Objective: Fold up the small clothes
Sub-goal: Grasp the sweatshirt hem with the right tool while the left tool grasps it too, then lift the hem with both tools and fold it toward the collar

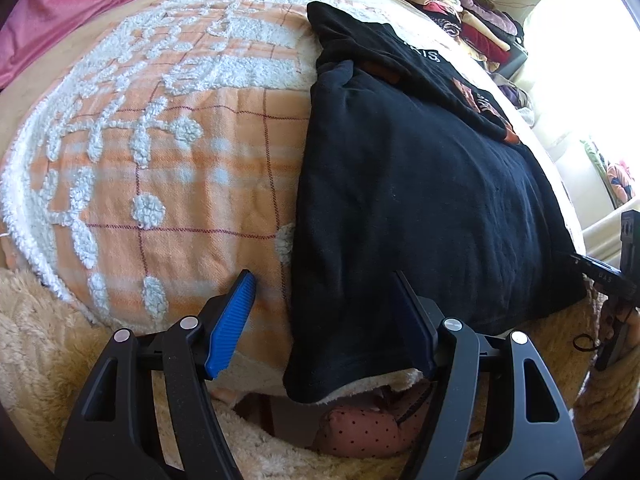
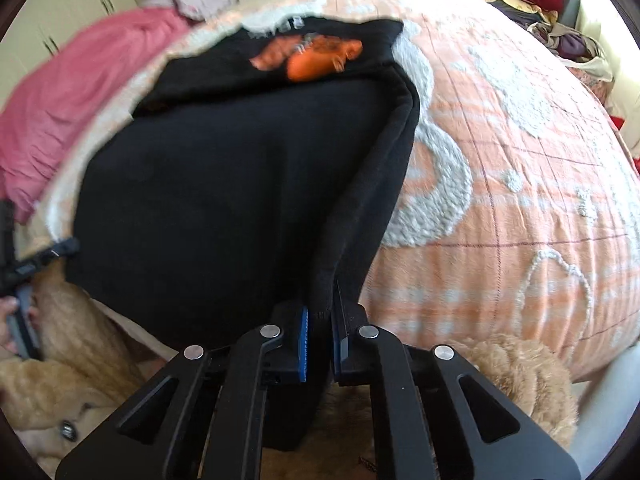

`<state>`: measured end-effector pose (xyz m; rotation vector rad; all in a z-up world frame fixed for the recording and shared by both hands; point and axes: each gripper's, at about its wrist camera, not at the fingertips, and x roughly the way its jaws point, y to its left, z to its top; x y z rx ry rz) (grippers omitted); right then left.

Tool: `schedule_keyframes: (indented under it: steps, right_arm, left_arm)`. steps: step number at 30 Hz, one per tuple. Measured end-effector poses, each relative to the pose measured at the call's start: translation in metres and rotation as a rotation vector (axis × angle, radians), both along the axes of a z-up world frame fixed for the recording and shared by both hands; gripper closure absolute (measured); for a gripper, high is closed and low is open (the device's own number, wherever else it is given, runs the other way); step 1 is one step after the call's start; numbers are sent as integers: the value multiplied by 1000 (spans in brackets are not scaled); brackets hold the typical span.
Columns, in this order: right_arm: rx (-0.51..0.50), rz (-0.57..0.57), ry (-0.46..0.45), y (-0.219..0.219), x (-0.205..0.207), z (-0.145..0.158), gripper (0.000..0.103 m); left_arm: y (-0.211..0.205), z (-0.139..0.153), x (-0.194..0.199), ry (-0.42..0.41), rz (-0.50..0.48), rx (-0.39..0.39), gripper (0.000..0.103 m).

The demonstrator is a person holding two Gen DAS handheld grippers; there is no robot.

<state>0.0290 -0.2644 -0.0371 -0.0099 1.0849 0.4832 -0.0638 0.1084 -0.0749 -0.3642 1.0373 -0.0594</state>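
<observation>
Right now the black T-shirt point(image 1: 420, 200) lies on the orange-and-white bedspread point(image 1: 160, 160) of the bed, part-folded, w/ its near hem at the bed's front edge. Right claw point(image 2: 320, 332) is clamped shut on the near right corner of the shirt, fabric bunched between the blue pads. Left claw point(image 1: 324, 320) stands about half open, straddling the near left corner: one pad point(image 1: 232, 320) over the bedspread, the other over the black cloth, not pressing on it as far as I can tell.

Step in hand, I'd judge: get both near corners pinched before lifting the hem for a fold toward the collar end. To do it well: lower the left claw so the edge sits deep between the pads, catch all layers, avoid nipping the bedspread underneath. Then lift both corners together, evenly, so the hem stays straight.

Orientation: long axis runs away from the claws, hem near, orange print point(image 2: 316, 56) and white lettering at the far end. In the right wrist view it leans slightly left going away.
</observation>
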Motion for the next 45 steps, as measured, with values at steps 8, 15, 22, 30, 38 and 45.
schedule_keyframes:
  steps: [8,15,22,30,38,45]
  right_arm:
    - [145,-62,-109,-20,1,38,96]
    - [207,-127,-138,-33,3,47,96]
    - [269,-164,-150,-45,3,50,96]
    - [332,-178,-203,-48,8,67,96]
    - [393,-237,-290,-52,23,85,96]
    - [411,-290,-310,-54,51,94,96]
  left_arm:
    - [3,2,-9,24,-5,-101,56]
    - [4,8,-16,22,-18,-130,101]
    - [3,30,-10,-23,-38,-176,101]
    - [23,66,10,-139,3,-198,101]
    - [34,101,40,-242,12,-189,101]
    - [42,131,78,-310,4,-165,101]
